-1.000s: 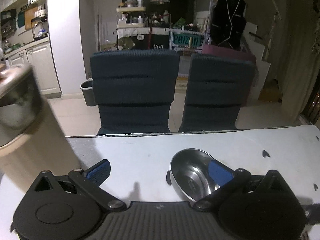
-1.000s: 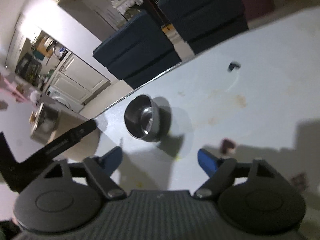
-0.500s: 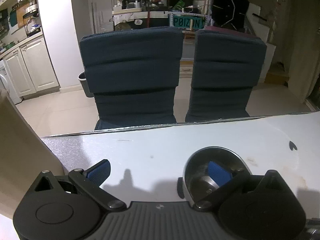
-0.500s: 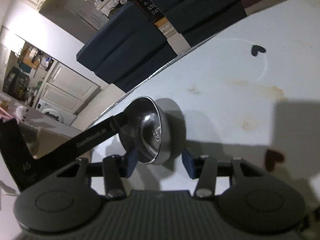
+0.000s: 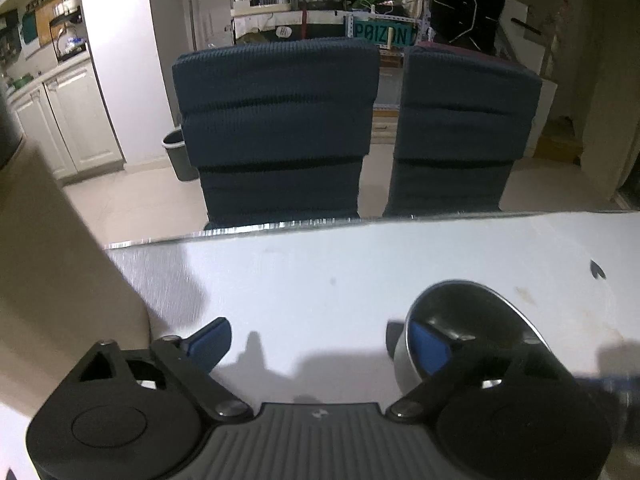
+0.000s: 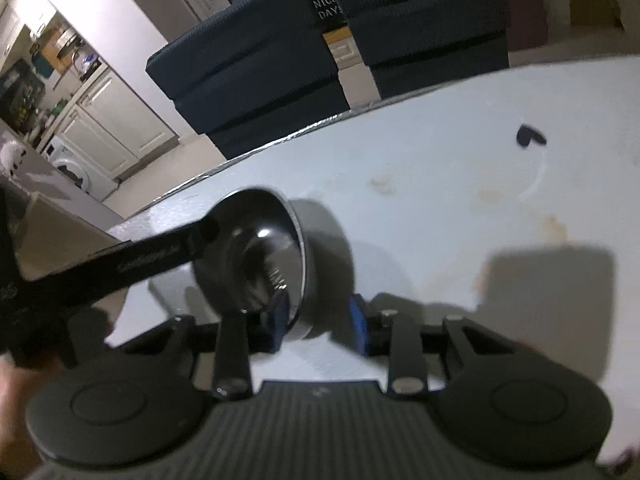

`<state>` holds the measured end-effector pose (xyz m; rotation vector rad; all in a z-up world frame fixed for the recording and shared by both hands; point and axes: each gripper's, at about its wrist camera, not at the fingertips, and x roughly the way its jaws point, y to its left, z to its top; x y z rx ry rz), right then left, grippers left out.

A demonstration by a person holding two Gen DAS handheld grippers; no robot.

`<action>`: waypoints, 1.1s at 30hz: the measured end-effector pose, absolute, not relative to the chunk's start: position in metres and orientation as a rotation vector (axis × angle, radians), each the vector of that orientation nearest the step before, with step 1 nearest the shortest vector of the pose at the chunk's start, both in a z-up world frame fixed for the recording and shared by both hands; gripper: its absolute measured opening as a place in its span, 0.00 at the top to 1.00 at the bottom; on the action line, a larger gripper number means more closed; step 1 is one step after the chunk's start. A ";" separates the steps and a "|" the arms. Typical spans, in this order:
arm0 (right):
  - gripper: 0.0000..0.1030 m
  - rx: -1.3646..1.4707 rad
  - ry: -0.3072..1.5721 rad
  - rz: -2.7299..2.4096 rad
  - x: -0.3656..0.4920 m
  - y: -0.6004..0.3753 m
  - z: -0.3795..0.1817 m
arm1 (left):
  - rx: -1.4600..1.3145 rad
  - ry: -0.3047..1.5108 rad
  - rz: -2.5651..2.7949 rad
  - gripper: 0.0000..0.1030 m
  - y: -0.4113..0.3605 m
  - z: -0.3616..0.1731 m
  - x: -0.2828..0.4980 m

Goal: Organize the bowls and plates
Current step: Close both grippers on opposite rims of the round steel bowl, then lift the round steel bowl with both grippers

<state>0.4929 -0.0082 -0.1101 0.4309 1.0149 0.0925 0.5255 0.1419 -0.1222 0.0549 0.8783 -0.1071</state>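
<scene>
A small steel bowl [image 5: 472, 320] sits on the white table [image 5: 320, 280], tipped with its opening toward the left. My left gripper [image 5: 320, 344] is wide and its jaws are closing. Its right pad [image 5: 428, 348] is inside the bowl, its left pad [image 5: 208, 344] is over bare table, and only the bowl's left wall lies between them. In the right wrist view the bowl [image 6: 256, 256] lies just ahead of my right gripper [image 6: 318, 320], whose jaws are closing over the near wall. One pad [image 6: 280, 316] is inside, and the other pad [image 6: 356, 320] is outside with a small gap showing. The left gripper's finger [image 6: 160, 256] reaches in from the left.
Two dark blue chairs [image 5: 280, 128] stand behind the table's far edge. A tall beige object [image 5: 60, 280] rises at the left of the table. A small dark mark [image 5: 596, 270] and faint stains lie to the right. Kitchen cabinets [image 5: 76, 120] and a bin [image 5: 176, 156] stand beyond.
The left gripper sank toward the table and its right finger went into the bowl. The right gripper came up to the bowl and its jaws narrowed around the near wall.
</scene>
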 end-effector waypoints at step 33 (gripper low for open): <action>0.95 0.239 0.873 0.350 0.348 -0.061 -0.023 | -0.231 0.819 -0.208 0.91 0.083 -0.027 0.322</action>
